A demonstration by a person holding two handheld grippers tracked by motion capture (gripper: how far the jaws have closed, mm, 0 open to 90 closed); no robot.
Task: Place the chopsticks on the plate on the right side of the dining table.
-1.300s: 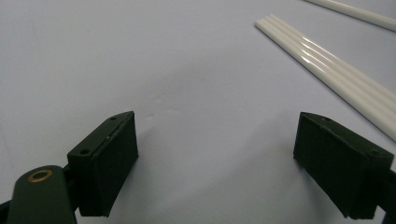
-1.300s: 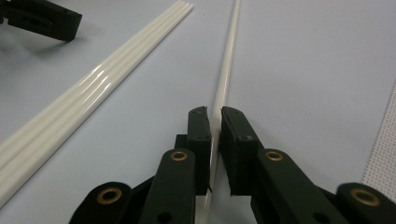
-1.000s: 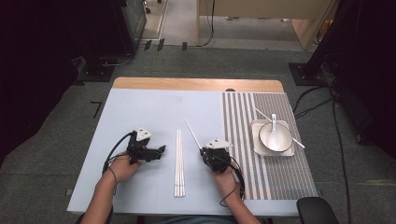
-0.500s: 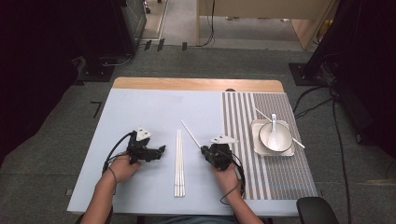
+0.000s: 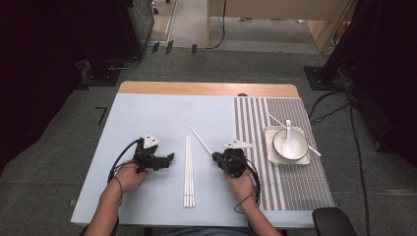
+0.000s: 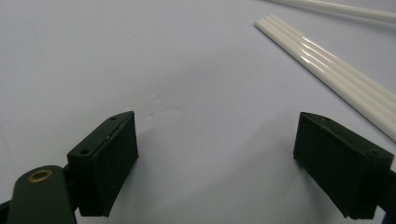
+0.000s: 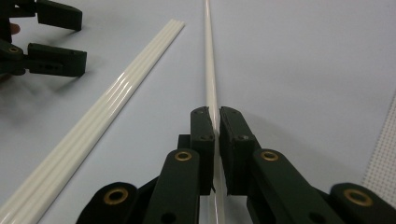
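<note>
Holding a single white chopstick (image 7: 208, 70) in my right gripper (image 7: 215, 122), I have the jaws pinched nearly shut on its shaft; it runs up the middle of the right gripper view, and in the high view it angles from the gripper toward the upper left of centre. My left gripper (image 6: 215, 163) sits at the lower left of the table (image 5: 162, 113) with its jaws wide apart and nothing between them, only bare blue surface.

Three more white chopsticks (image 5: 189, 172) lie side by side as a neat row in the lower middle of the high view, between my two grippers. At the right, on a grey striped mat (image 5: 290, 187), a white bowl (image 5: 290, 145) with a spoon (image 5: 289, 133) rests on a square tray (image 5: 268, 147), with another stick across it.

My worry is the grip: the stick is thin, glossy and round, held near one end, so I judge it could swivel or slide out if I swing it quickly. Lowering it beside the row carelessly could also knock those three apart.

No brand, label or readable writing shows on anything.
</note>
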